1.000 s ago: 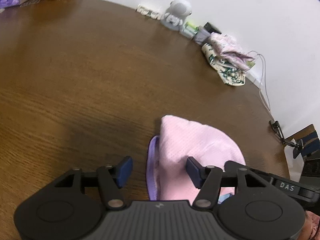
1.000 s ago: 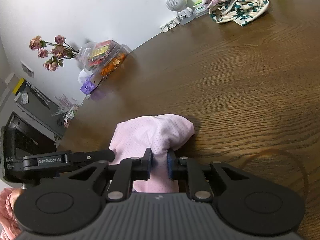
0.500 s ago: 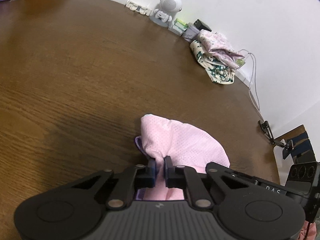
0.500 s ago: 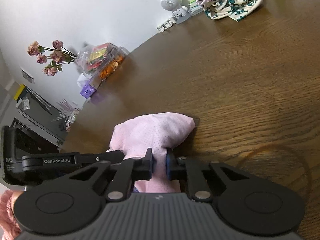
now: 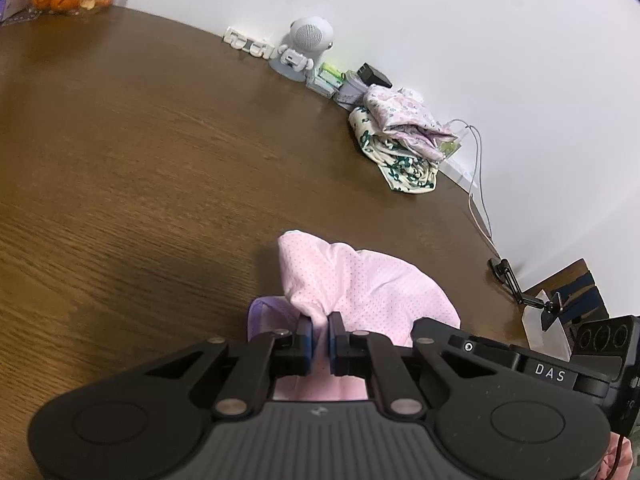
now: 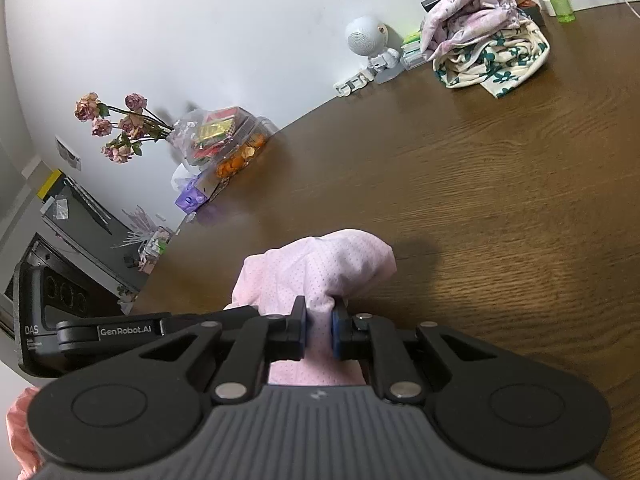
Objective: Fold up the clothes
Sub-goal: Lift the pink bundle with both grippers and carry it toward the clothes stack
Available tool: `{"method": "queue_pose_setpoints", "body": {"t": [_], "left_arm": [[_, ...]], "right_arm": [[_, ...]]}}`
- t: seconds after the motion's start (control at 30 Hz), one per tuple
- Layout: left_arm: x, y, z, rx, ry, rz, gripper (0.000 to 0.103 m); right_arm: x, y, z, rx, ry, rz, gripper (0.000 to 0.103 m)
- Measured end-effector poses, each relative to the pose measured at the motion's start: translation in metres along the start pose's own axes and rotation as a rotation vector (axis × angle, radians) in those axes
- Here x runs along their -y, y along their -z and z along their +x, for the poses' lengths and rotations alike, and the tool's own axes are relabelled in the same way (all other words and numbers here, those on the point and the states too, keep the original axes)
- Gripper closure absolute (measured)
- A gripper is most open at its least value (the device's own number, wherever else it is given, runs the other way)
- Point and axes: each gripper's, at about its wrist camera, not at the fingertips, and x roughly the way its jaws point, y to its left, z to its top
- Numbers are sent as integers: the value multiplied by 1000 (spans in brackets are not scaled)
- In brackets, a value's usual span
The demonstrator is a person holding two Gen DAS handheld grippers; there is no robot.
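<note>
Since a second earlier, the left gripper (image 5: 319,338) had gone from spread jaws to a pinch on the pink garment (image 5: 360,284), while the right gripper (image 6: 319,330) kept its clamp on the same cloth. Both pairs of blue pads were squeezed onto gathered folds of that dotted pink fabric, one gripper at each side of it, with the bundle bunched up between them and its far end resting on or just above the wooden table (image 5: 140,152); the view did not settle which. A lilac piece of cloth (image 5: 266,312) showed just left of the pink garment, beside the left gripper's pads.

Beyond the pink garment the brown tabletop lay bare and wide, out to the wall. Far from the garment, along that back edge, sat a pile of floral clothes (image 6: 488,50), a small white robot-shaped speaker (image 6: 366,42) and a clear box of snacks (image 6: 230,144). To the garment's right in the left wrist view, the table's edge curved close by, with a white cable (image 5: 478,176) trailing along it.
</note>
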Motion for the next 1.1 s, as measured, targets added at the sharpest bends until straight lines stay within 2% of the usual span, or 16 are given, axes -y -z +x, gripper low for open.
{"method": "queue_pose_setpoints", "body": {"t": [0.1,0.17,0.2,0.37,0.5,0.6,0.73,0.97,1.1], "left_arm": [[-6,3,8,-27,-25,-29,93],[-10,4,12,-34,-58,-46,84],[-11,5,14,-36,-68,-50,83],[-9,2,20,-51,-88,-34,71],[-5,0,25,-58,-92,-20,69],[1,-2,30,-71,-93,-11,70],[3,-2,38,-101,-84,-20,93],[7,4,38,-78,-78,-12,97],[7,5,34,-61,-50,-18,99]], "right_arm": [[1,-1,0,-6,19,-13,92],[6,1,2,-18,42,-20,92],[10,1,2,-23,49,-22,92],[22,1,5,-50,73,-49,92],[30,1,6,-60,73,-61,92],[36,2,6,-65,61,-61,92],[43,3,6,-71,45,-60,92],[46,2,6,-64,28,-57,92],[45,1,5,-55,16,-35,93]]}}
